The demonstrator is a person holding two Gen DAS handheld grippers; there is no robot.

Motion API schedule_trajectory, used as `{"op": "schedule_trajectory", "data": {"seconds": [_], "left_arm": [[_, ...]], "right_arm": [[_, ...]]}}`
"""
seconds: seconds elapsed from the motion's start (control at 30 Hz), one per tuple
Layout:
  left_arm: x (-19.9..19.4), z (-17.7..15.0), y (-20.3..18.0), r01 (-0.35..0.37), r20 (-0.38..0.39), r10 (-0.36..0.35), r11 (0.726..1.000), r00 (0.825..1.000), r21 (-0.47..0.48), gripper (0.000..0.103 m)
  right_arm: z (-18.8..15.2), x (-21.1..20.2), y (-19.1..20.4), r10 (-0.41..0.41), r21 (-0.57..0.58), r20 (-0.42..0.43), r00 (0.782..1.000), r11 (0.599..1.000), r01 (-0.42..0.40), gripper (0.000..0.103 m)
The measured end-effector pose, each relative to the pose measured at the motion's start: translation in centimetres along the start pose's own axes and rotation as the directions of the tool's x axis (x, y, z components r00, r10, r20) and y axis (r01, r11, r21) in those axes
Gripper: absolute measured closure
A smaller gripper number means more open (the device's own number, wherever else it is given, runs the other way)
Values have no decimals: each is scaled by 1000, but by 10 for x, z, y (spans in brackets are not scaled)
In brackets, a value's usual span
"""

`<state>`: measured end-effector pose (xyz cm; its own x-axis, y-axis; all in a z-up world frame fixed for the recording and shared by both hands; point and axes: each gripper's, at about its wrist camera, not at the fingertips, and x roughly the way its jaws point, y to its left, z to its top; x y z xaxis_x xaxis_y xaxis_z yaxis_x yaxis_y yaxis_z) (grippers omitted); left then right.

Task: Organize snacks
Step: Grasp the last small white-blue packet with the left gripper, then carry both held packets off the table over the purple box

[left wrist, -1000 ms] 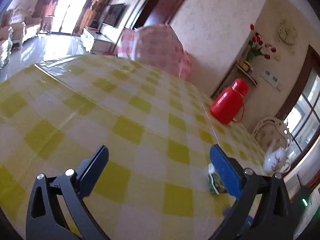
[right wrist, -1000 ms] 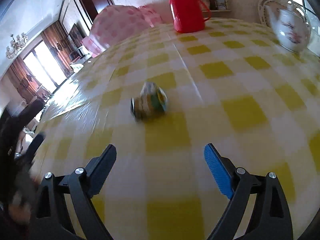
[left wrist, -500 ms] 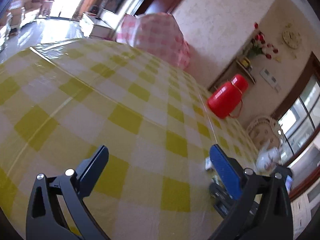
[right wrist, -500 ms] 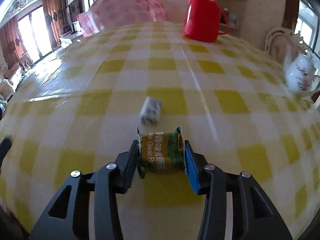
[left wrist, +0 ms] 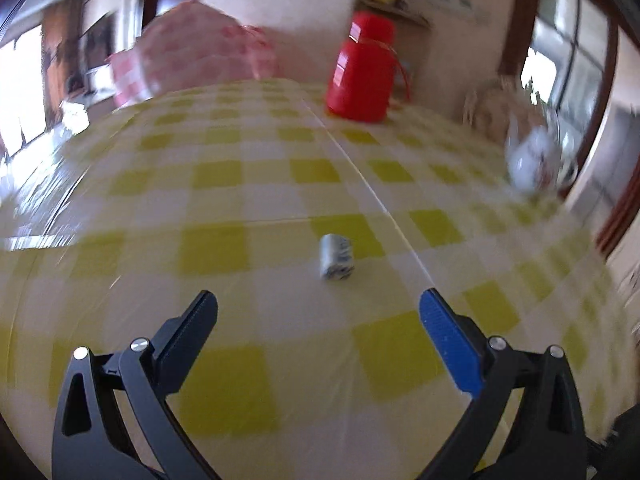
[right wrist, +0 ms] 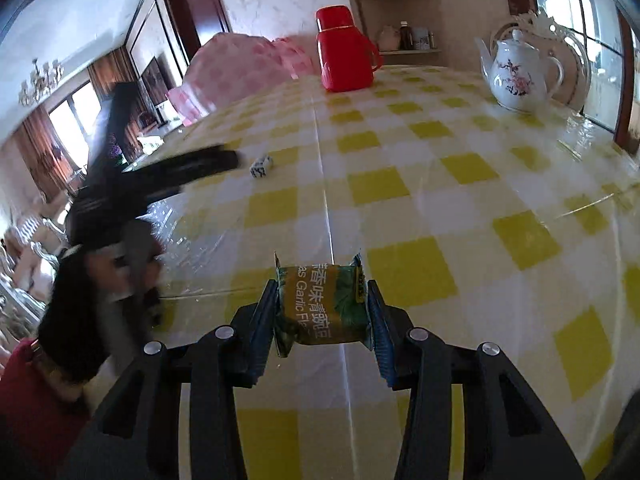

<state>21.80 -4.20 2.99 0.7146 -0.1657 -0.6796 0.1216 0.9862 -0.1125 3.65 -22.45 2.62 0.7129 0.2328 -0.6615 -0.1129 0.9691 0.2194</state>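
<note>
My right gripper (right wrist: 322,305) is shut on a green and yellow snack packet (right wrist: 322,305) and holds it a little above the yellow checked tablecloth (right wrist: 440,184). A small white and blue snack packet (left wrist: 336,256) lies on the cloth just ahead of my left gripper (left wrist: 318,312), which is open and empty. The same small packet (right wrist: 261,166) shows far left in the right wrist view, with the left gripper (right wrist: 192,168) blurred beside it.
A red thermos jug (left wrist: 362,80) (right wrist: 345,53) stands at the far side of the table. A white teapot (right wrist: 518,76) stands at the far right. A pink checked food cover (right wrist: 236,72) sits at the far left edge.
My right gripper closed on the green packet and lifted it. My left gripper swung round to face the small white packet, staying open.
</note>
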Motion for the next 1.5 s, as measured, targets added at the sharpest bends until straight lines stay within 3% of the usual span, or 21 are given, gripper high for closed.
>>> {"op": "schedule_trajectory", "data": {"seconds": [0.13, 0.23, 0.27, 0.3, 0.37, 0.7, 0.9, 1.17, 1.5], "left_arm": [[39, 22, -18, -55, -45, 59, 995, 997, 87, 8], [69, 29, -17, -48, -142, 62, 994, 988, 99, 30], [74, 29, -16, -49, -155, 65, 993, 986, 105, 40], [73, 29, -17, -39, -144, 55, 993, 988, 114, 60], [73, 28, -19, -32, -145, 51, 990, 988, 136, 83], [14, -2, -30, 32, -88, -20, 991, 996, 133, 83], [-28, -41, -37, 41, -77, -30, 988, 997, 152, 83], [-94, -85, -36, 66, -21, -64, 985, 998, 158, 83], [-153, -133, -22, 100, 24, -103, 991, 994, 93, 83]], "right_arm": [[2, -3, 3, -4, -17, 3, 1000, 1000, 4, 59], [1, -3, 4, 5, -21, -4, 1000, 1000, -5, 59], [2, -2, 4, 6, -22, -6, 1000, 1000, -6, 59], [2, -3, 5, 6, -23, -6, 1000, 1000, -6, 59], [2, -2, 3, 2, -23, -5, 1000, 1000, -2, 59], [4, -1, -24, -52, 56, 20, 998, 997, 51, 59], [3, -1, -25, -58, 59, 31, 998, 997, 56, 59], [-12, -22, -21, -21, 113, 53, 998, 993, 15, 59], [-54, -65, 10, 32, 108, 81, 996, 993, -41, 59]]}}
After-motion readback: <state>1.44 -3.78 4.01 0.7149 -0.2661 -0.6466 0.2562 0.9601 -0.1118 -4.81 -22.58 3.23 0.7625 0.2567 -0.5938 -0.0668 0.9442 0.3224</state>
